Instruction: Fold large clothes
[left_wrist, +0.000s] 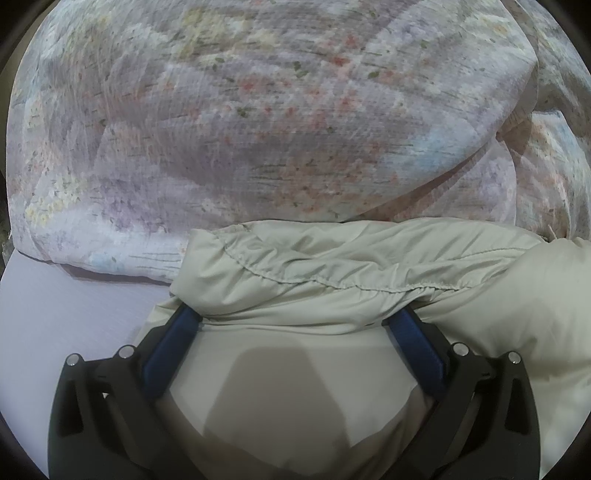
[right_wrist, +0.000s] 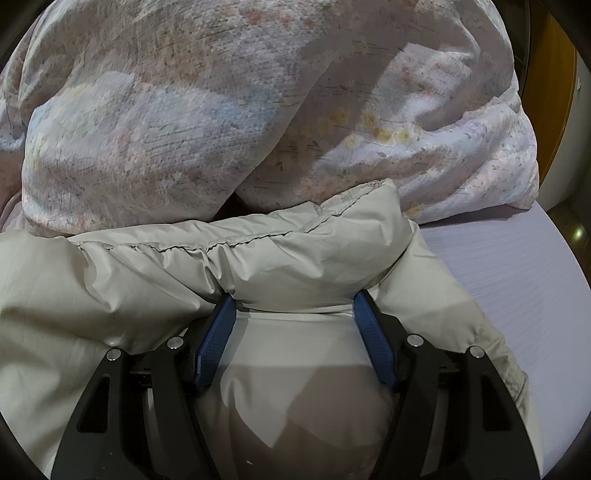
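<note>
A pale beige puffy jacket (left_wrist: 332, 266) lies on a lilac bed sheet (left_wrist: 74, 302), its stitched, gathered edge towards a floral duvet. My left gripper (left_wrist: 295, 314) is open, its blue fingers (left_wrist: 173, 347) spread wide with their tips tucked under a thick fold of the jacket. The jacket also fills the right wrist view (right_wrist: 258, 258). My right gripper (right_wrist: 291, 299) is open too, its blue fingers (right_wrist: 218, 339) pushed under the jacket's fold near its right corner. Jacket fabric lies between both pairs of fingers.
A bulky floral duvet (left_wrist: 258, 122) is heaped just behind the jacket and touches it; it also shows in the right wrist view (right_wrist: 221, 110). Bare lilac sheet (right_wrist: 517, 277) lies to the right. A wooden door or panel (right_wrist: 554, 110) stands at the far right.
</note>
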